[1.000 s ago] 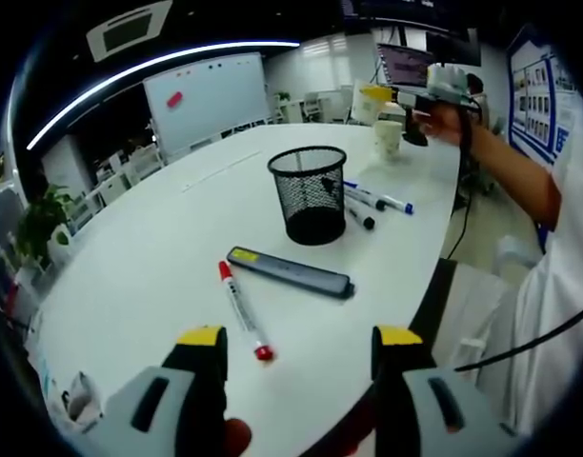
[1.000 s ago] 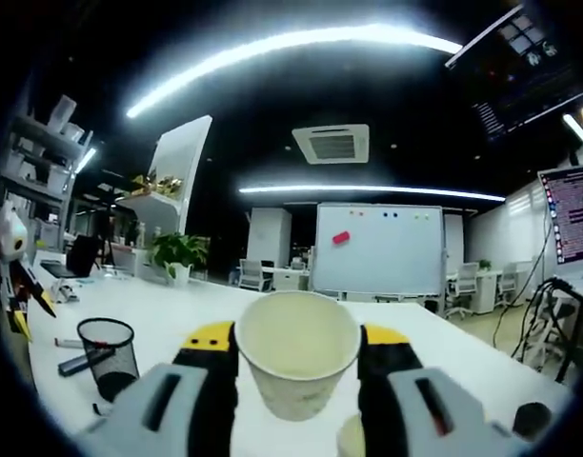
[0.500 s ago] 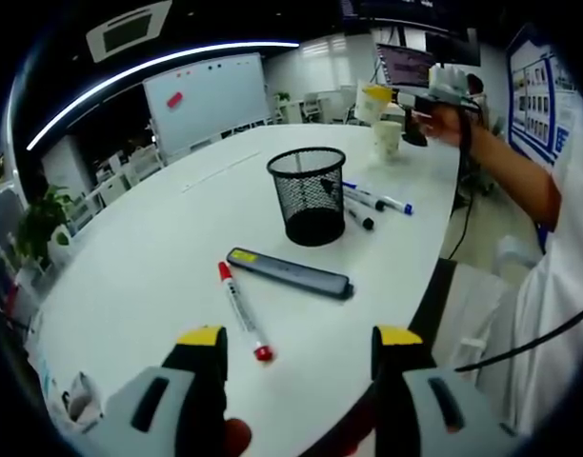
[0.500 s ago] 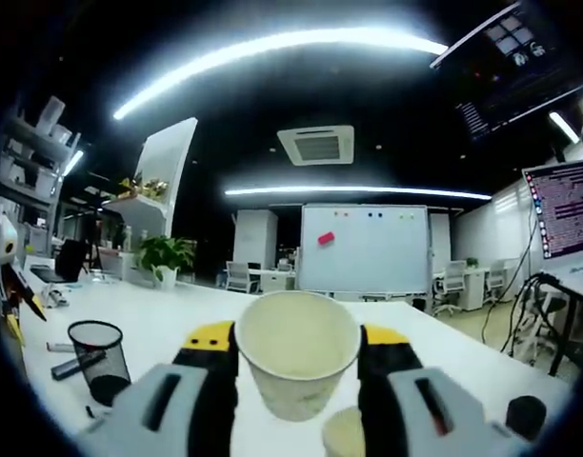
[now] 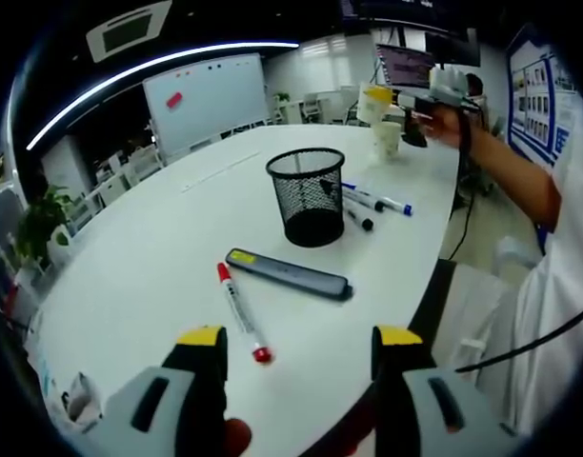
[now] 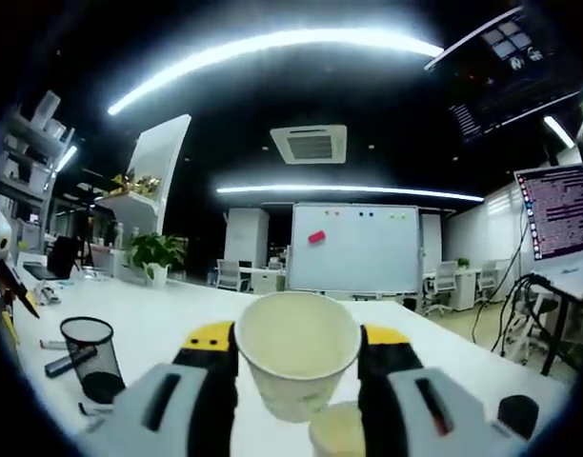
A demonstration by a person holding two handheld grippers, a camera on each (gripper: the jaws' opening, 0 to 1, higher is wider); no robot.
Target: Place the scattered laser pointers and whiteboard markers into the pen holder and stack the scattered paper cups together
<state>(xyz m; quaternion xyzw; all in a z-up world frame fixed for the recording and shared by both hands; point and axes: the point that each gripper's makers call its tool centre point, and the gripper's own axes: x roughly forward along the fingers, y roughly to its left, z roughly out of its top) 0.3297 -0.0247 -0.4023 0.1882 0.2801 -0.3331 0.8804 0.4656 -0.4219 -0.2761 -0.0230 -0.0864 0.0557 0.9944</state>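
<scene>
In the left gripper view my left gripper (image 5: pixel 299 345) stands open above the near table edge. Just beyond it lie a red-capped whiteboard marker (image 5: pixel 241 312) and a dark laser pointer (image 5: pixel 289 273). The black mesh pen holder (image 5: pixel 310 196) stands further on, with blue and black markers (image 5: pixel 375 201) beside it on the right. At the far end the right gripper (image 5: pixel 412 95) holds a paper cup (image 5: pixel 375 101) above a second cup (image 5: pixel 388 140). In the right gripper view my right gripper (image 6: pixel 297 345) is shut on that paper cup (image 6: pixel 296 353), with the other cup (image 6: pixel 336 430) just below.
The round white table (image 5: pixel 168 248) has open surface left of the pen holder. A person's arm (image 5: pixel 506 171) and white sleeve run along the right side. A whiteboard (image 5: pixel 204 95), chairs and potted plants (image 5: pixel 39 224) stand behind. A dark object (image 6: pixel 516 415) sits at the right.
The right gripper with its cup has shifted right over the second cup, which now sits nearer the centre beneath it. The left gripper has stayed in place.
</scene>
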